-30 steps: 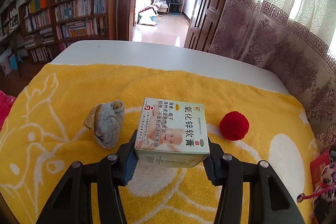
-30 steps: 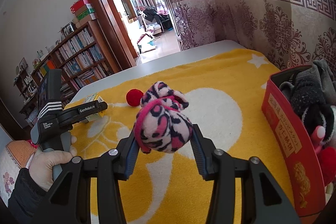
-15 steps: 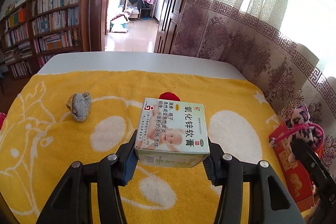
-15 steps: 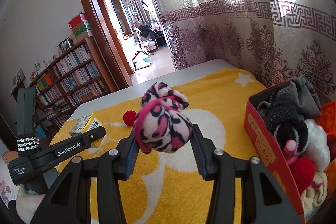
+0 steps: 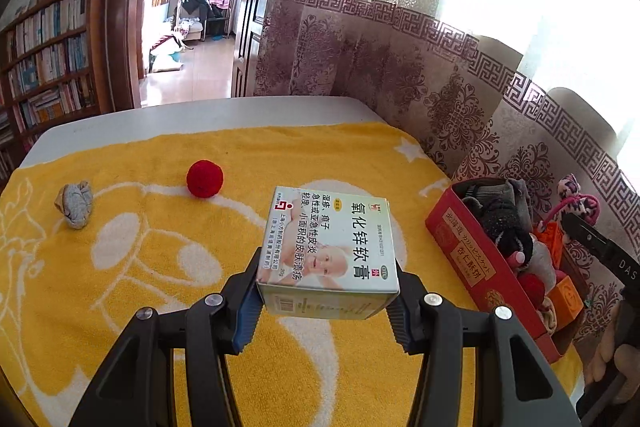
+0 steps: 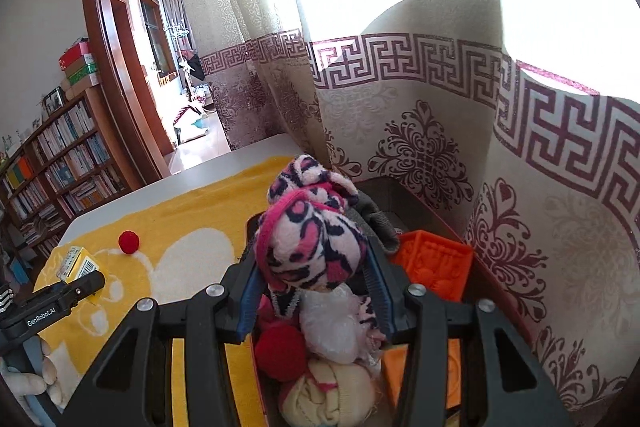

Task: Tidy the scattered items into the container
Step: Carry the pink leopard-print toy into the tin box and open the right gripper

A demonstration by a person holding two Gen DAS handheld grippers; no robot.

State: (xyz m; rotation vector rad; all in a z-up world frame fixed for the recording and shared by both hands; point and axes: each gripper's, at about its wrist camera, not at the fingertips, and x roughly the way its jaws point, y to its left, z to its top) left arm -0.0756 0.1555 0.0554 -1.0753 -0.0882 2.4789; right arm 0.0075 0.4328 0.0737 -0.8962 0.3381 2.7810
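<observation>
Right gripper [image 6: 312, 291] clamps sock [image 6: 310, 239] over the box [image 5: 472, 259] at the towel's [image 5: 248, 155] right edge, poised to drop | left gripper [image 5: 326, 301] grips carton [image 5: 328, 247] above mid-towel, queued | ball [image 5: 204, 178], grey sock [image 5: 76, 203] remain toward the far-left corner.

right claw [image 6: 314, 291] gripping leopard-print sock [image 6: 310, 239], above red box [image 6: 430, 211]

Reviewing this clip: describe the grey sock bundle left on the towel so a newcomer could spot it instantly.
Start at the yellow towel covering the table, then look to its far left side, well away from the red box on the right. The grey sock bundle lies there, left of the red ball; unlike that round, bright ball, it is a dull, crumpled lump.
</observation>
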